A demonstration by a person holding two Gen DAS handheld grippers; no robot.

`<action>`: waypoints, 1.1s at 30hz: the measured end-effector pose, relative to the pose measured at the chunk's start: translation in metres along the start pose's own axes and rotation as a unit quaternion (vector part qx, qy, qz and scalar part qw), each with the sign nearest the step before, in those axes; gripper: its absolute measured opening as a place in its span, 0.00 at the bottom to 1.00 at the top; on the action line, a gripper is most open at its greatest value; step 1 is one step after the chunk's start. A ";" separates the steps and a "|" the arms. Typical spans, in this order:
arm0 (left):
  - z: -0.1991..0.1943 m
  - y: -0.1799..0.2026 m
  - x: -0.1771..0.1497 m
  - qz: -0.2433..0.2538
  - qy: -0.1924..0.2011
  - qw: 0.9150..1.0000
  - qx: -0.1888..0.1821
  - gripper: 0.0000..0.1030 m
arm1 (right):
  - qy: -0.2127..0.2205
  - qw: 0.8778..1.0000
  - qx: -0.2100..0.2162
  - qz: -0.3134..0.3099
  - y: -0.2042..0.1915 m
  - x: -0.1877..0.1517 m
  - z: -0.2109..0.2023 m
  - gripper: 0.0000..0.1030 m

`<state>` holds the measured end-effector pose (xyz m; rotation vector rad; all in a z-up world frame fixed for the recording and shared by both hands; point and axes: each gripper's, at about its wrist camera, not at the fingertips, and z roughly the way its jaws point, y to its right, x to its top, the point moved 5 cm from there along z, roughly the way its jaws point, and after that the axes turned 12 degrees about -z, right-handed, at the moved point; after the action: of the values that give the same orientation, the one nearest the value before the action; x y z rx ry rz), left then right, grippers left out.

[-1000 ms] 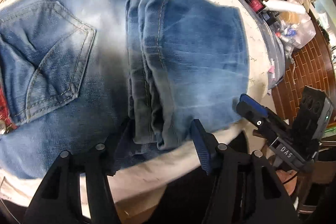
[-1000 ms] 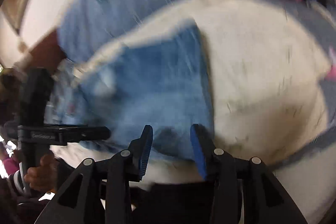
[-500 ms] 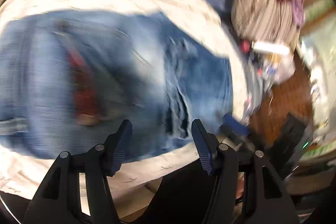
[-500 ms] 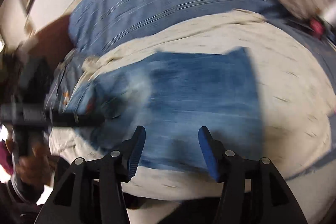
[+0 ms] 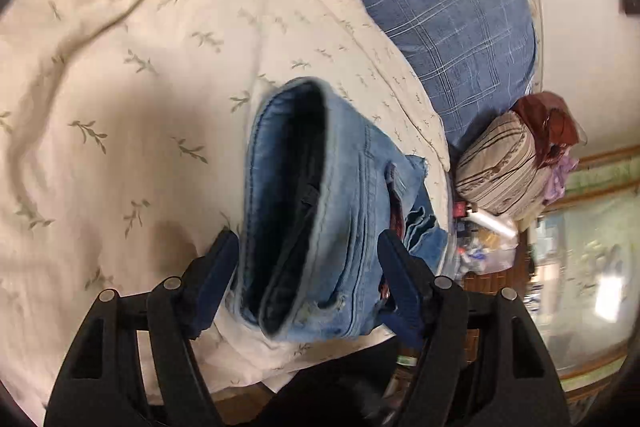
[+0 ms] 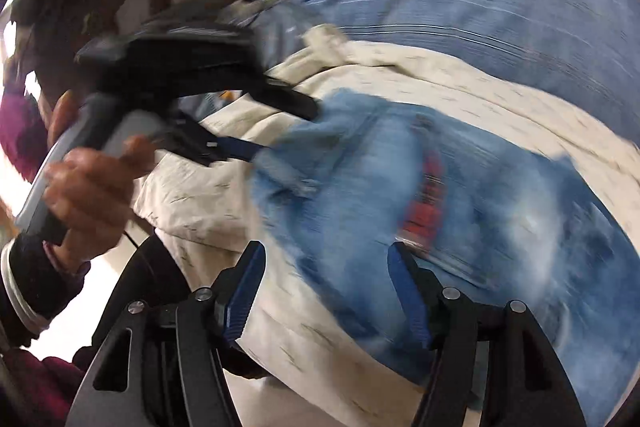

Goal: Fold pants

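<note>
Lay folded on the quilt (image 5: 120, 99) near the bed's edge: jeans (image 5: 320, 227). Straddled at the fold's end by left gripper (image 5: 308, 279), fingers apart, likely to clamp and lift. Hovered near the jeans, right gripper (image 6: 326, 291), fingers apart, empty.

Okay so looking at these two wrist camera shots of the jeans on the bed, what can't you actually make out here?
- Right wrist view: motion blur smears the jeans; seams, pockets and fold edges are unreadable.
- Left wrist view: the left gripper straddles a bunched end of the jeans; whether its fingers actually pinch the denim is unclear.
- Left wrist view: the bundle hides how many layers are folded.
- Right wrist view: the right gripper is open; contact with the fabric is lost in blur.
</note>
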<state>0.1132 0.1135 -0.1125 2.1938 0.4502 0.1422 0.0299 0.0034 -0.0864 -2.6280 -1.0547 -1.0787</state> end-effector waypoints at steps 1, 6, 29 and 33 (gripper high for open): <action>0.006 -0.002 0.003 -0.003 -0.018 1.000 -0.012 0.69 | -0.004 1.000 -0.011 -0.022 -0.008 0.004 0.007 0.65; 0.022 0.003 0.007 0.032 -0.048 0.998 0.011 0.75 | -0.033 0.995 -0.046 -0.085 -0.033 0.012 0.043 0.66; 0.037 0.014 0.017 0.030 -0.092 0.995 0.036 0.76 | -0.050 0.996 -0.059 -0.036 -0.031 0.010 0.056 0.64; 0.046 0.024 0.011 0.062 -0.097 0.991 0.063 0.76 | -0.056 0.991 -0.086 -0.090 -0.047 0.003 0.061 0.65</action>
<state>0.1415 0.0698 -0.1232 2.3337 0.2187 -0.0348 0.0361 0.0614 -0.1365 -2.8019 -1.2990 -1.1136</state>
